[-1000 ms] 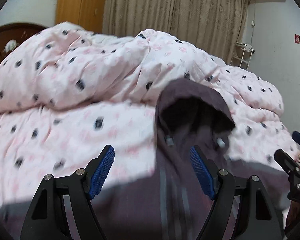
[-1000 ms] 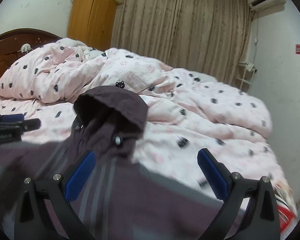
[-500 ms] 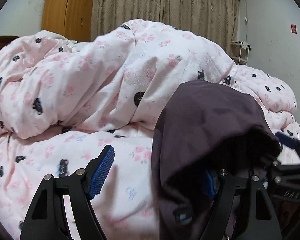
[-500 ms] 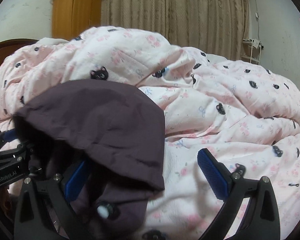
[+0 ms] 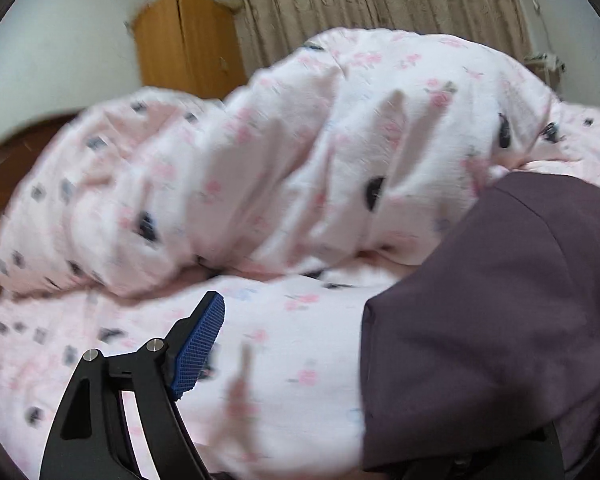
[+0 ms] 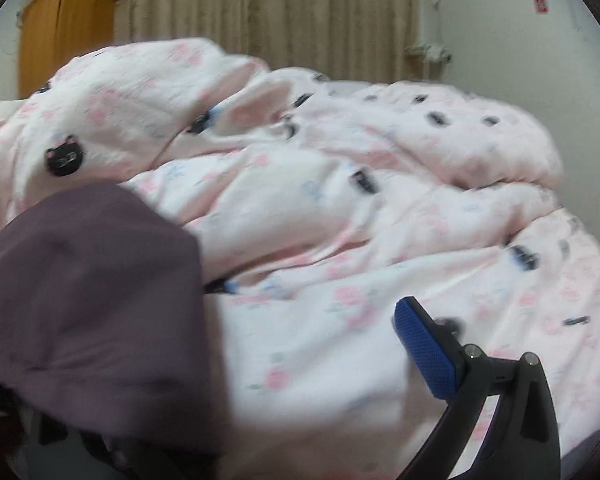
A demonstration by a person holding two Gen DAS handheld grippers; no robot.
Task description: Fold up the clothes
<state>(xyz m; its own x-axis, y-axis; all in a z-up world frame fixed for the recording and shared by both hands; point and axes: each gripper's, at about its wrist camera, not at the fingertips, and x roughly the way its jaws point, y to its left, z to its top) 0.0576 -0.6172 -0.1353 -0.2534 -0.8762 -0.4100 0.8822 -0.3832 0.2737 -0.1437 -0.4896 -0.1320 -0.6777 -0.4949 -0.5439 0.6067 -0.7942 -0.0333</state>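
Observation:
A dark purple hooded jacket lies on the bed. Its hood (image 5: 500, 320) fills the right of the left wrist view and covers that gripper's right finger. Only the left blue pad (image 5: 198, 346) shows. The left gripper (image 5: 300, 360) stands wide open. In the right wrist view the hood (image 6: 88, 304) fills the lower left and hides the left finger. The right blue pad (image 6: 424, 354) shows. The right gripper (image 6: 300, 360) stands wide open. Neither gripper holds the cloth. Both views are blurred.
A bunched pink quilt with dark cat prints (image 5: 300, 168) (image 6: 340, 184) is heaped behind and under the jacket. A wooden wardrobe (image 5: 188, 44) (image 6: 64, 28) and beige curtains (image 6: 268, 12) stand at the back. A dark wooden headboard (image 5: 4, 176) is at the left.
Both grippers have dropped low and pushed forward along the jacket. The hood, seen whole a second ago, now fills the inner side of each view and covers one finger.

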